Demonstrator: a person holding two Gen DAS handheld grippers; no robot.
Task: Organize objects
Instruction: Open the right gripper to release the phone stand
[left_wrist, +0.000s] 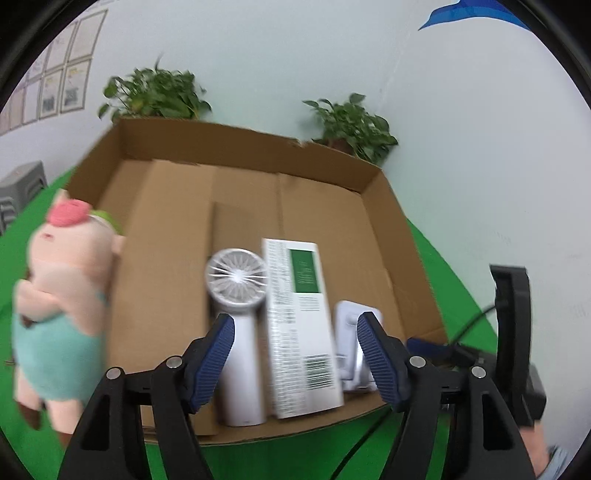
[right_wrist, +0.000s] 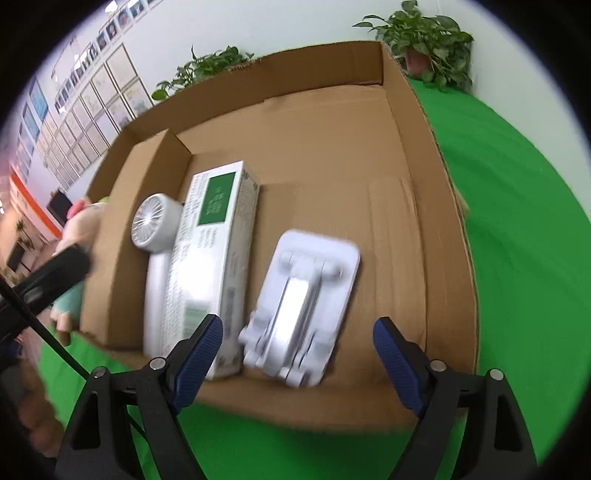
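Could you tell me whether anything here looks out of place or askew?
Yes: the pink plush pig in a teal outfit stands outside the brown cardboard tray, against its left wall, while the white handheld fan, white-and-green carton and white folding stand lie inside.

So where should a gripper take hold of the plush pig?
By the plush pig's waist, coming from above with the fingers either side. It lies outside the cardboard box, against the left wall, and the soft middle looks narrow enough for open jaws.
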